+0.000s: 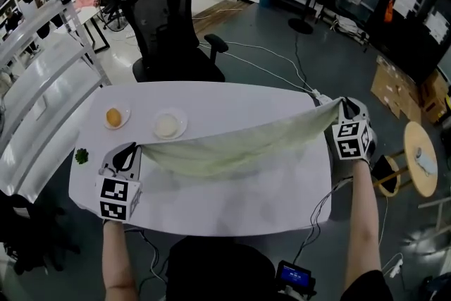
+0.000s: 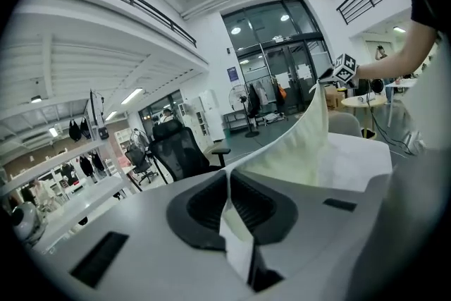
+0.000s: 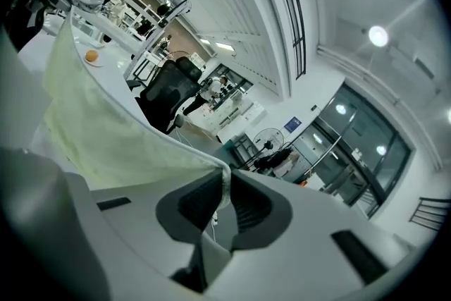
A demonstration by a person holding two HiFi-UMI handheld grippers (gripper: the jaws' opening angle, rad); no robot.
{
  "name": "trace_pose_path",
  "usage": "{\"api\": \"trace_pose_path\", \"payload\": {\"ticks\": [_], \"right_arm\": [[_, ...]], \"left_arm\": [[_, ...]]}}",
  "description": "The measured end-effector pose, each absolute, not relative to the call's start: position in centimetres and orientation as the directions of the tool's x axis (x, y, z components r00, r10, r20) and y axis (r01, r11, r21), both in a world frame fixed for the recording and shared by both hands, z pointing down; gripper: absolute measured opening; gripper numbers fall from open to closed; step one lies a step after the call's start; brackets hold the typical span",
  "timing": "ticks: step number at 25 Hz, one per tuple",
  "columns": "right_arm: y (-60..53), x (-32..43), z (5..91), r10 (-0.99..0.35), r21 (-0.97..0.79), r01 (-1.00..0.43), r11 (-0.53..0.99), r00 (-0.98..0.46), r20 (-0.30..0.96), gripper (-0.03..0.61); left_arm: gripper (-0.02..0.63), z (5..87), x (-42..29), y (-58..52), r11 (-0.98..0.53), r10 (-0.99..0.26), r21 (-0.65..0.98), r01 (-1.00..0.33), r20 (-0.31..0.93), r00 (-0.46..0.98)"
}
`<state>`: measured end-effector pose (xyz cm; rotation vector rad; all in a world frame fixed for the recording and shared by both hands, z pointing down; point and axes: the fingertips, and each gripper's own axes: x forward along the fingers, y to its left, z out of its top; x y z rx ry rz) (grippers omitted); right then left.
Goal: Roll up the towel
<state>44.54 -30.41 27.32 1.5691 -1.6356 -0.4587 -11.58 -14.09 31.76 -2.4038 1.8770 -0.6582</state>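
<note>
A pale yellow-green towel point(image 1: 232, 144) hangs stretched in the air above the white table point(image 1: 232, 204), sagging in the middle. My left gripper point(image 1: 132, 150) is shut on the towel's left corner point(image 2: 227, 211), near the table's left side. Off the table's right edge, my right gripper point(image 1: 341, 106) is shut on the right corner point(image 3: 224, 187), held higher than the left. In the left gripper view the cloth point(image 2: 306, 141) runs up toward the other gripper's marker cube point(image 2: 344, 68). In the right gripper view the towel point(image 3: 99, 130) spreads away to the left.
Two small white dishes stand at the table's back left, one with an orange thing point(image 1: 113, 116), one with a pale thing point(image 1: 168, 125). A small green item point(image 1: 82, 156) lies at the left edge. A black office chair point(image 1: 169, 32) stands behind the table, a round wooden stool point(image 1: 421, 167) to the right.
</note>
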Motion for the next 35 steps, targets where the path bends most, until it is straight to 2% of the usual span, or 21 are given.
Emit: {"api": "trace_pose_path", "payload": {"ticks": [12,19,24,30,35], "right_arm": [[-26.2,47.3,20.1,-0.989,0.768,-0.640,0.021,0.097,0.108,0.052],[-22.8,49.0,16.6,-0.993,0.779,-0.627,-0.010,0.100,0.068,0.051],[-25.5,47.8,19.9,-0.981,0.832,-0.548,0.090,0.095,0.169,0.051],[-32.4,43.8,29.6,-0.924,0.808,-0.513,0.291,0.067,0.376,0.052],[-39.0,39.6,37.6,-0.868,0.773,-0.484,0.411,0.053,0.494,0.052]], "left_arm": [[0.031,23.0,-9.2,-10.1,-0.225,-0.974,-0.331,-0.917,0.094,0.205],[0.031,21.0,-7.7,-7.3,-0.286,-0.958,-0.337,-0.897,0.085,0.273],[0.031,24.6,-7.9,-7.6,-0.325,-0.942,-0.278,-0.904,0.178,0.284],[0.031,32.8,-9.9,-9.2,-0.333,-0.896,-0.164,-0.929,0.361,0.257],[0.031,39.8,-12.1,-11.8,-0.317,-0.834,-0.090,-0.944,0.500,0.233]]}}
